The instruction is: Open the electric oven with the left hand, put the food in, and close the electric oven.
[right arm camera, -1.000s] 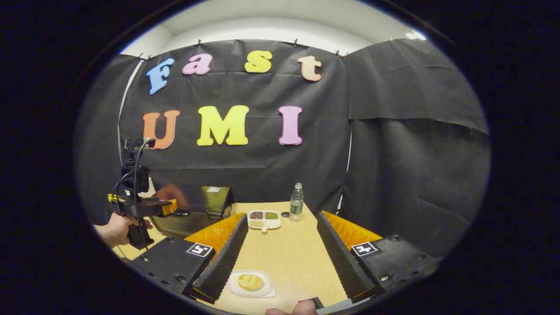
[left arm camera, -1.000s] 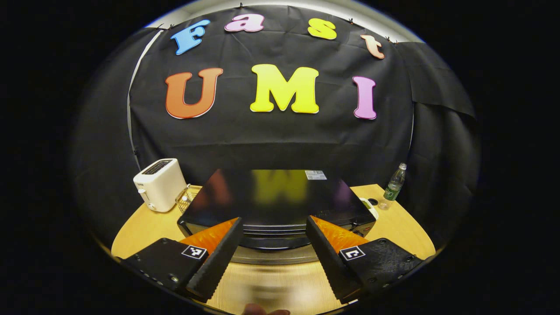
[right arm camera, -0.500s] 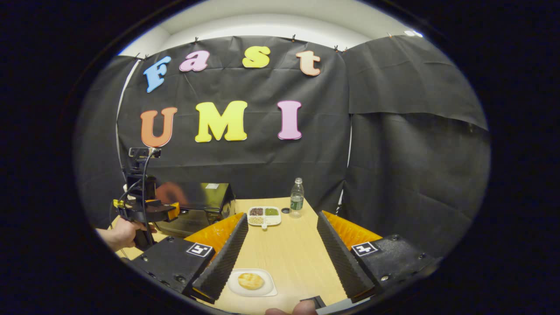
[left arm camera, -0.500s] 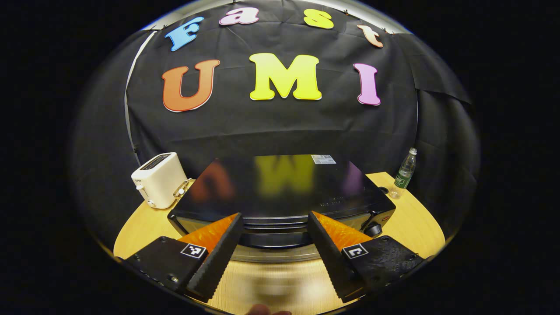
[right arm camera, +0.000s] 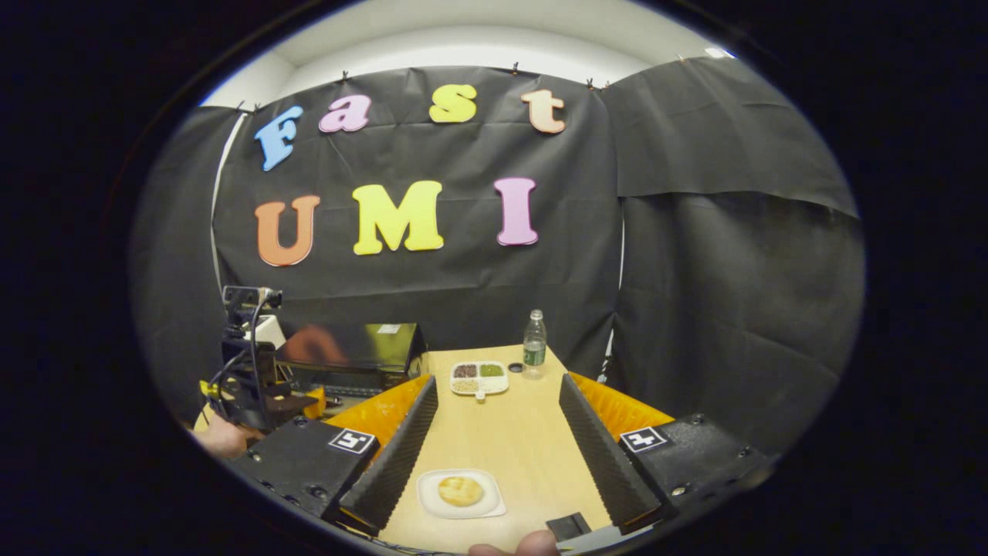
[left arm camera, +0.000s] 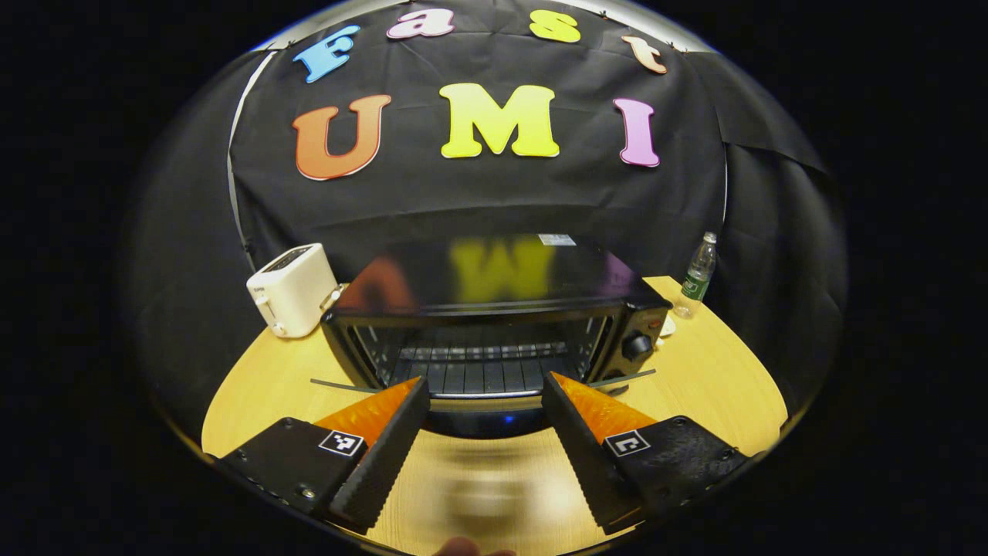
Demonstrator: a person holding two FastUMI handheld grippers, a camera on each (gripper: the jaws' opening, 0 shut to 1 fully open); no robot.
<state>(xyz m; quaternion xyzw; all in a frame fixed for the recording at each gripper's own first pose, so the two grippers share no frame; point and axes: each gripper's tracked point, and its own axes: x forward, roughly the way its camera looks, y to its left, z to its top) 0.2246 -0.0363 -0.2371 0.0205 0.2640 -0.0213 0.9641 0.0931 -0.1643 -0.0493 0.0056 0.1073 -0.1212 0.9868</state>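
On the table (left arm camera: 710, 378): oven (left arm camera: 494, 309) in the middle, door down in front, rack (left arm camera: 478, 363) inside. Left of oven, just beside it: toaster (left arm camera: 292, 289). Right of oven, near the back: bottle (left arm camera: 698, 276). In the right gripper view, oven (right arm camera: 351, 357) at the far left, tray (right arm camera: 478, 378) right of it, bottle (right arm camera: 533, 354) just right of tray. Nearer, well apart from tray: plate (right arm camera: 461, 494) with bun (right arm camera: 460, 490) on it.

No legible text. The label on the oven (left arm camera: 557, 239), the bottle (left arm camera: 698, 275) label and the square markers on the left gripper (left arm camera: 482, 401) are unreadable.
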